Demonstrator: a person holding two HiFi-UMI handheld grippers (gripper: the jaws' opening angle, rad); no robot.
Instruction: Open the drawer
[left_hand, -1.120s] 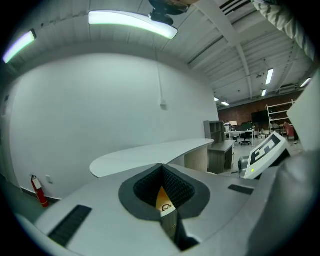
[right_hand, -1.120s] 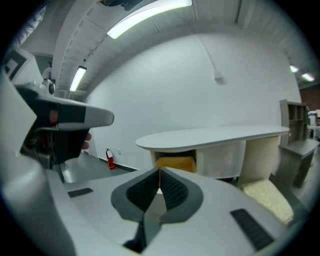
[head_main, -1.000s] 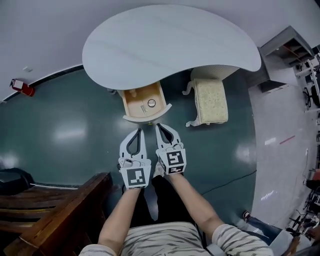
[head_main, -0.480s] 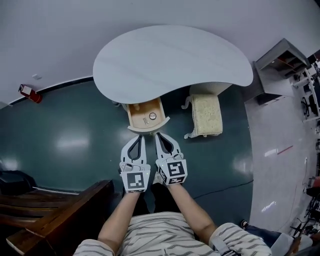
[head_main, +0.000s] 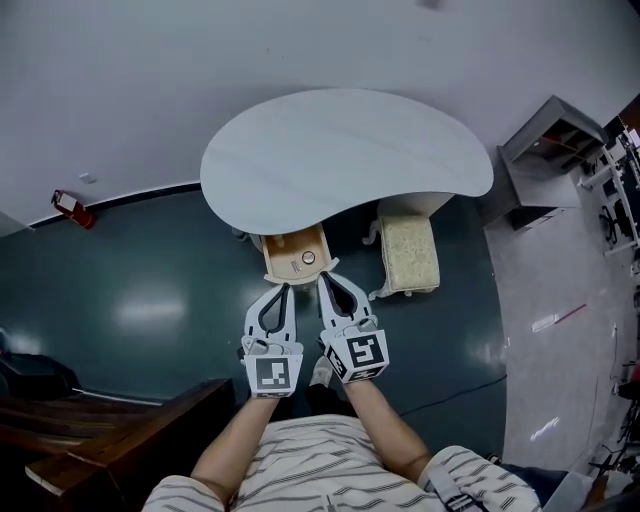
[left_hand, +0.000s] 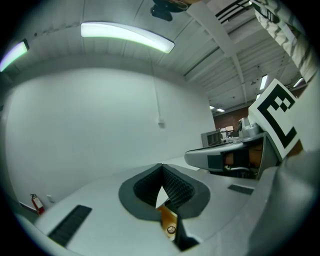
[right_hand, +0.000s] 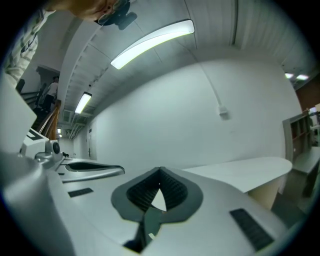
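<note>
Since a second ago both grippers have risen, and the table now looks smaller and farther below. The left gripper and right gripper are closed and empty. They sit side by side just before the open wooden drawer, which juts from under the near edge of the smooth white bean-shaped table. A cushioned cream stool stands beside the drawer on the glossy dark green floor.

Pale striped top with thin dark bands, bottom centre; matching sleeves. Mid-frame, light grey left gripper and right gripper, dark ribbed pads, each with black-and-white marker cube.
</note>
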